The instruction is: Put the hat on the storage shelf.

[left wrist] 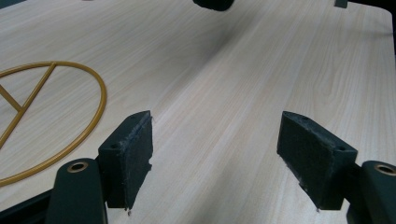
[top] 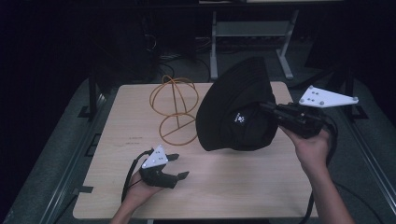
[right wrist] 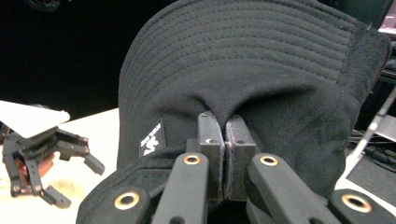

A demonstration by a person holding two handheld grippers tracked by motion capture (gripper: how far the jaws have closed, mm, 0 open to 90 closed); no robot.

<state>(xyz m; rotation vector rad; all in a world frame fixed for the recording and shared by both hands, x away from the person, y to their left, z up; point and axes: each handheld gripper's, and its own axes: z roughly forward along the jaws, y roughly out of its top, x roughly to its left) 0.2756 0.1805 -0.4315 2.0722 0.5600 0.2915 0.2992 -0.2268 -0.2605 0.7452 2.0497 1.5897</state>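
Location type: a darkened lab or recording workspace. Evidence: a plain light-wood desk [top: 224, 186] stands alone on grey floor covering, with black surroundings on all sides. Behind the desk, a grey metal frame stand [top: 250, 35] rests on the floor, with loose cables [top: 175, 56] lying to its left. Dark equipment fills the background beyond the desk.

bare wooden table [top: 233, 182] open along the near edge, gold wire stand [top: 173, 108] blocking back left, black hat [top: 236, 109] crowding centre-right
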